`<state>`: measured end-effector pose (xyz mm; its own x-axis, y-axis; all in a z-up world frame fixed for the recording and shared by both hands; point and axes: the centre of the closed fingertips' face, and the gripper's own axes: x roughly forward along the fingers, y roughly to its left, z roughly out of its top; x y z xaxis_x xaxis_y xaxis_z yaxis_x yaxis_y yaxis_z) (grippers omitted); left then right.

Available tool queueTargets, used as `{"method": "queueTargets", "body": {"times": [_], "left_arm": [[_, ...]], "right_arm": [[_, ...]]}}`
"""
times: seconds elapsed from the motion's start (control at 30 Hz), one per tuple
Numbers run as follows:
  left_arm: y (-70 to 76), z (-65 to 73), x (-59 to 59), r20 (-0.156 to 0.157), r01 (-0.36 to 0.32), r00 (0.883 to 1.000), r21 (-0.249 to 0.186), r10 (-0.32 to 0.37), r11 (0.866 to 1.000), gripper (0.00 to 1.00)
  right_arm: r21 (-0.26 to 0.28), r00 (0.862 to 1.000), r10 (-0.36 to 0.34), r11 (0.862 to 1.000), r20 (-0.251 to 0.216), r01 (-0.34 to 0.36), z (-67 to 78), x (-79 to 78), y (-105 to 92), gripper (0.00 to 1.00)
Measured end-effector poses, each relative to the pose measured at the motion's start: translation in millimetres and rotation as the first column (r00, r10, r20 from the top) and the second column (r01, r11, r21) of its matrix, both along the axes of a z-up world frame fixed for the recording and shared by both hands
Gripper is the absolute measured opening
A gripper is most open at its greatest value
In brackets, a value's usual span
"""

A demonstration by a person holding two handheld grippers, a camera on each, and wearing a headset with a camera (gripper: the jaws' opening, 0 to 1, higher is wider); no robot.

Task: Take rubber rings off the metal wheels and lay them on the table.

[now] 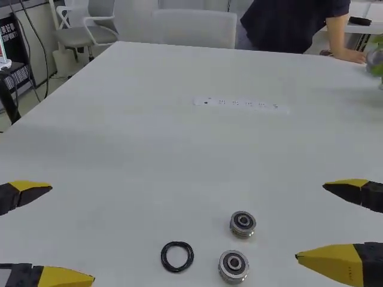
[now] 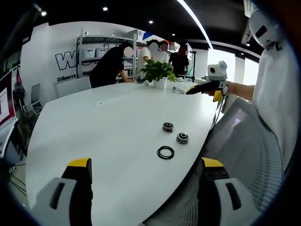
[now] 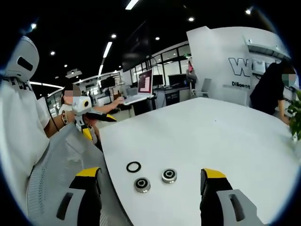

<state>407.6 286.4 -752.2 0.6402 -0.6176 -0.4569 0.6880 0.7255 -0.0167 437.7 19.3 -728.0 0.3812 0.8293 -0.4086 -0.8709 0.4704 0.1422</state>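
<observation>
Left gripper (image 1: 72, 234) is at the lower left of the head view, jaws spread wide with nothing between them. Same for the right gripper (image 1: 310, 222) at the lower right: jaws wide apart and empty. Both hover above the white table (image 1: 149, 149), well apart from each other and off the parts.

We see one black rubber ring (image 1: 177, 256) lying flat and loose on the tabletop, bottom centre of the head view. Just right of it sits the lower metal wheel (image 1: 233, 264). The upper metal wheel (image 1: 243, 223) is just above that one in frame, not touching it. We can't tell whether either wheel carries a ring.

A socket strip (image 1: 239, 103) is set in the tabletop at upper centre. A person in a dark top (image 1: 293, 21) leans on the far edge, upper right.
</observation>
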Motion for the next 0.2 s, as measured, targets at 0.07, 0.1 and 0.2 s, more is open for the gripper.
{"method": "queueTargets", "body": {"times": [0.07,0.1,0.2], "left_arm": [[5.1,-1.1,-0.2,-0.002,-0.015,1.0,-0.001,0.015,1.0,0.93],[6.2,-1.4,-0.3,-0.002,-0.019,1.0,-0.001,0.019,1.0,0.93],[12.3,-2.6,-1.3,-0.004,-0.037,0.999,-0.005,0.037,0.999,0.93]], "right_arm": [[-0.007,1.0,-0.02,1.0,-0.002,0.02,-3.8,-0.1,-6.4,0.88],[-0.007,1.0,-0.03,1.0,-0.005,0.03,-5.4,-0.3,-9.1,0.88],[-0.001,0.998,-0.06,0.998,-0.017,0.06,-9.8,-1.4,-17.5,0.89]]}}
